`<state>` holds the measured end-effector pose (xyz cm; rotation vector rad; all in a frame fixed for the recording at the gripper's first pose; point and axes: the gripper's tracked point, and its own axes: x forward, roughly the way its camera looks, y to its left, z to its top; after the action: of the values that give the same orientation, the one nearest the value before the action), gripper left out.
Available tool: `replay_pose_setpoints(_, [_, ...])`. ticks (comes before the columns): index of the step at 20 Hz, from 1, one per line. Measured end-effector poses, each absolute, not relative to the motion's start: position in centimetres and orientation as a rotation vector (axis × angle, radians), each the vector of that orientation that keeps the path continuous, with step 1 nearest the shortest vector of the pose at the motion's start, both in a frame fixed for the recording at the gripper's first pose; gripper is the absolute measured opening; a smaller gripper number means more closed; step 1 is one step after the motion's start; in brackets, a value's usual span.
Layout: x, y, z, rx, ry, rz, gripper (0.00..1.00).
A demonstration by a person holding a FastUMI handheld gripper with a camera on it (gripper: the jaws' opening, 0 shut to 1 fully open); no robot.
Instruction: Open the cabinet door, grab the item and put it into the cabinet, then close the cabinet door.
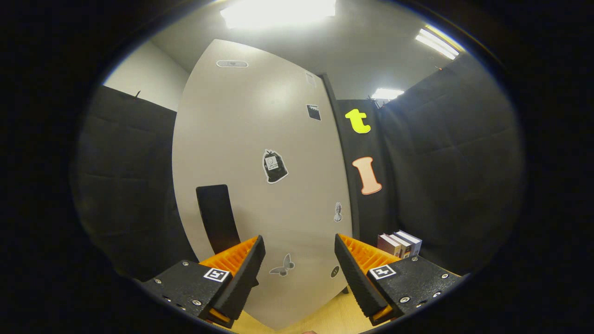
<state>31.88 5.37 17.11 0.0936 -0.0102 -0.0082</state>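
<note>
The gripper (299,260) is spread, pinching nothing, before the closed pale cabinet door (260,185). Its dark handle (217,218) sits at eleven o'clock; sticker print is unreadable. Books (400,243) stand at two o'clock.

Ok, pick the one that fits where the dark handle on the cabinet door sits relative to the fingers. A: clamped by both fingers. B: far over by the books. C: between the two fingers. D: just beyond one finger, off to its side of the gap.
D: the dark handle stands on the cabinet door just beyond one finger, while the gripper is open with only bare door in its gap.
</note>
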Motion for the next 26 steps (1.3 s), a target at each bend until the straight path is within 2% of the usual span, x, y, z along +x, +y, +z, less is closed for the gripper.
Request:
replay_pose_setpoints(6, [35.4, 9.4, 16.6, 0.07, 0.001, 0.049, 0.94])
replay_pose_setpoints(11, [35.4, 11.3, 15.2, 0.027, 0.016, 0.088, 0.94])
replay_pose_setpoints(26, [23.8, 7.3, 15.3, 0.04, -0.033, 0.094, 0.94])
